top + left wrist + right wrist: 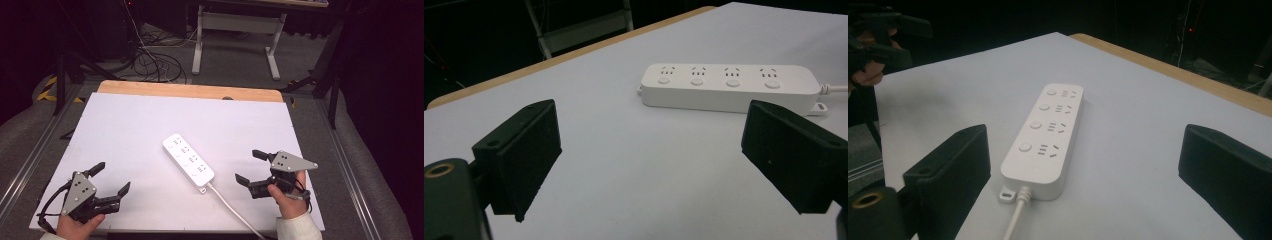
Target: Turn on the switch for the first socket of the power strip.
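Observation:
A white power strip [188, 162] with several sockets and round buttons lies slantwise in the middle of the white table sheet [150, 120]. Its white cable [232, 210] runs off toward the front edge. My left gripper [115, 176] rests at the front left, open and empty, well left of the strip. In the left gripper view the power strip [729, 87] lies ahead, beyond the right jaw of my left gripper [651, 145]. My right gripper [246, 165] stands open just right of the strip's cable end. In the right gripper view the strip [1045, 137] lies ahead between the open jaws of my right gripper [1088, 150], untouched.
A wooden table edge [190, 91] borders the sheet at the back. Beyond it stand a white desk frame [235, 30] and loose floor cables [155, 60]. Metal rails [30, 160] run along both sides. The other hand and its gripper [878, 35] are at the right gripper view's top left.

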